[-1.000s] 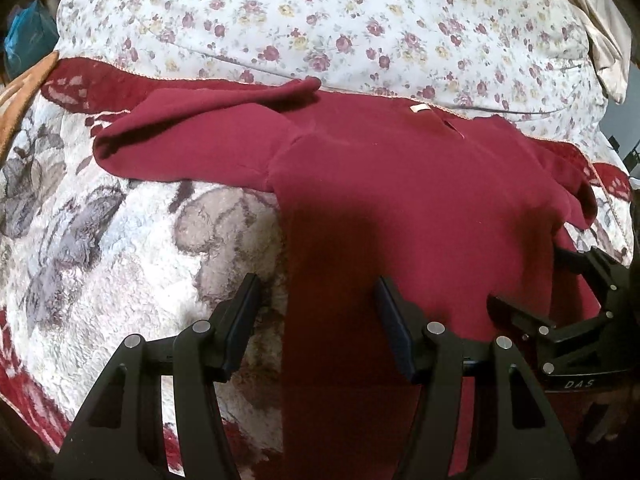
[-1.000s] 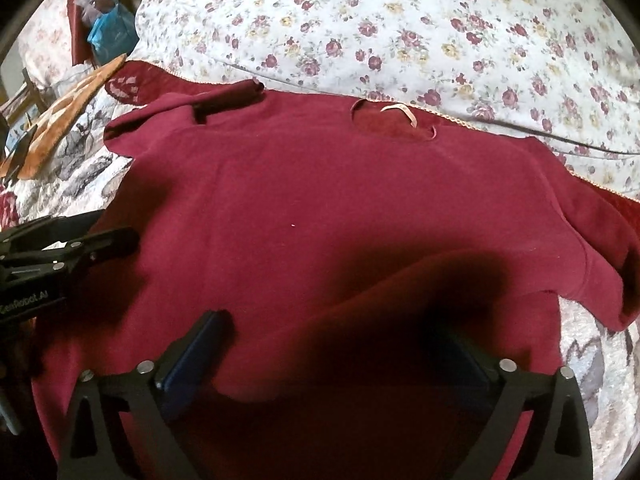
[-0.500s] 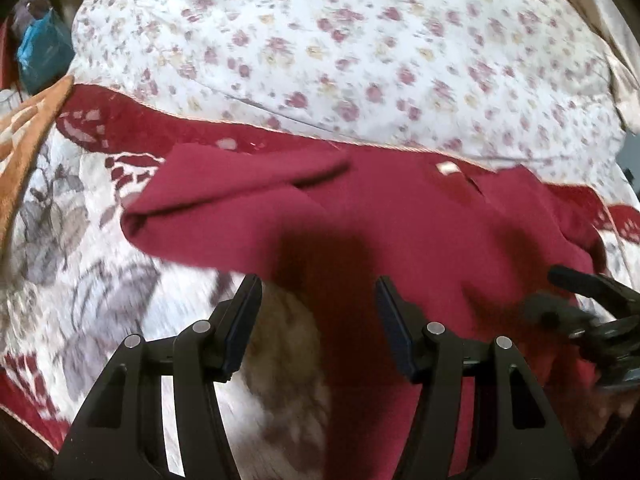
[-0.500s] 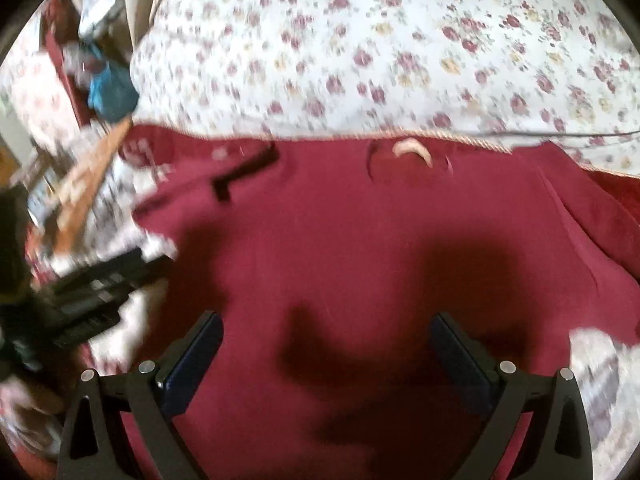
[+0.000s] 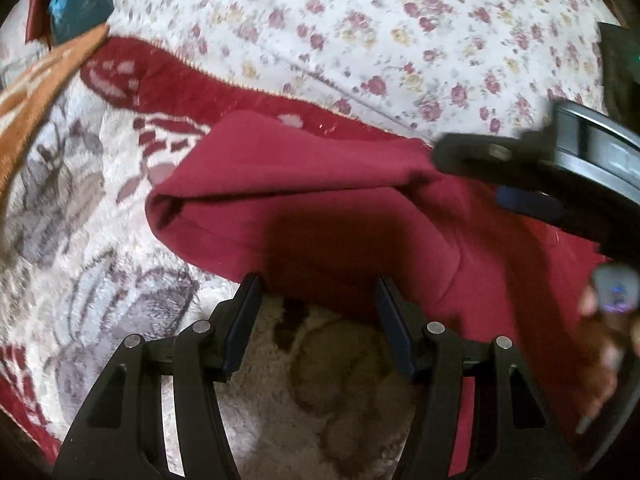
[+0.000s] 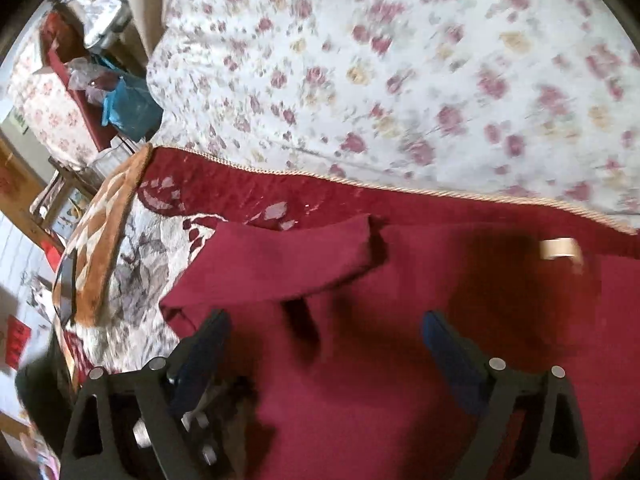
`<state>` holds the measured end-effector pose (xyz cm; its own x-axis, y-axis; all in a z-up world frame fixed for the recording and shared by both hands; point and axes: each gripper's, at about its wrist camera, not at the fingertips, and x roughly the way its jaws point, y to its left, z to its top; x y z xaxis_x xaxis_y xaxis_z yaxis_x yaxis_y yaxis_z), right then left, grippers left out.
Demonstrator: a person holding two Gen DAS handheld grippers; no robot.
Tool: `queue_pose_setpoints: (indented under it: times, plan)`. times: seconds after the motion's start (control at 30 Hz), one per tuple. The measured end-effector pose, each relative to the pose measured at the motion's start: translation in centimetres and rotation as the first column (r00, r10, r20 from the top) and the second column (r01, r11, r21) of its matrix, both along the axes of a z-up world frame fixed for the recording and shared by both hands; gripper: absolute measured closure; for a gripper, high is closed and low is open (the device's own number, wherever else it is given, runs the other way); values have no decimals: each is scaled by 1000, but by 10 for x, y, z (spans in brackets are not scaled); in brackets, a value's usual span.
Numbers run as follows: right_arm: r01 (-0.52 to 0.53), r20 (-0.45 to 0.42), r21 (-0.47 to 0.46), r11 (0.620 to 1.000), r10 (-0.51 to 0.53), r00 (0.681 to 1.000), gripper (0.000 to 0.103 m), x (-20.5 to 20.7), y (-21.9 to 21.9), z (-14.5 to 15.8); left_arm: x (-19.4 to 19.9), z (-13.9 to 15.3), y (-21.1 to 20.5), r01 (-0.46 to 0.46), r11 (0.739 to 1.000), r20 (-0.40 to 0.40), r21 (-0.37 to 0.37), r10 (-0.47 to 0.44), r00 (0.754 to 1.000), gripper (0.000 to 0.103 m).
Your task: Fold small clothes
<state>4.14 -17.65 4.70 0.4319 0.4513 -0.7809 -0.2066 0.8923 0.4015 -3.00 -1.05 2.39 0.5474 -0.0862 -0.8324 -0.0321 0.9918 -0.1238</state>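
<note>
A dark red sweater [image 5: 328, 216] lies flat on the bed, its left sleeve [image 5: 256, 176] folded back over itself. My left gripper [image 5: 318, 300] is open, its jaws at the lower edge of that sleeve, holding nothing. My right gripper [image 6: 326, 334] is open above the sweater's chest [image 6: 400, 360], just below the folded sleeve [image 6: 288, 260]. The sweater's neck label [image 6: 558, 248] shows at the right. The right gripper also crosses the left wrist view [image 5: 532, 172] over the sweater's shoulder.
The sweater rests on a fleece blanket [image 5: 92, 240] with grey flowers and a red border. A floral quilt [image 6: 400, 80] is heaped behind it. An orange patterned cloth [image 6: 104, 248] and a blue bag [image 6: 128, 108] lie at the far left, off the bed.
Both grippers have swung left and forward from the sweater's lower body toward the folded left sleeve. Both stay open. The sweater has not moved.
</note>
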Motion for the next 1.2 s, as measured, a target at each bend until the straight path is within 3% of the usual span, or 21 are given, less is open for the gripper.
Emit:
queue_pose_setpoints:
  times: [0.17, 0.33, 0.67, 0.8, 1.07, 1.2]
  plan:
    - [30, -24, -26, 999, -31, 999, 16, 30, 13, -20, 4, 1, 1, 2, 1000, 0, -13, -2, 1000, 44]
    - [-11, -16, -81, 997, 10, 1000, 38, 35, 23, -26, 8, 0, 1, 1, 1000, -4, -13, -1, 1000, 44]
    - [-44, 60, -167, 985, 55, 997, 70, 30, 28, -20, 11, -2, 1, 6, 1000, -1, -4, -6, 1000, 44]
    - [-40, 77, -177, 983, 54, 996, 91, 27, 26, -16, 11, -1, 3, 6, 1000, -2, -13, -6, 1000, 44]
    - [-14, 194, -110, 994, 35, 980, 94, 3, -10, 41, 12, 8, 26, -65, 997, 25, -29, 66, 998, 44]
    - [38, 257, -104, 994, -10, 966, 94, -16, -49, 73, 4, 23, 24, -21, 998, 90, -60, 26, 996, 44]
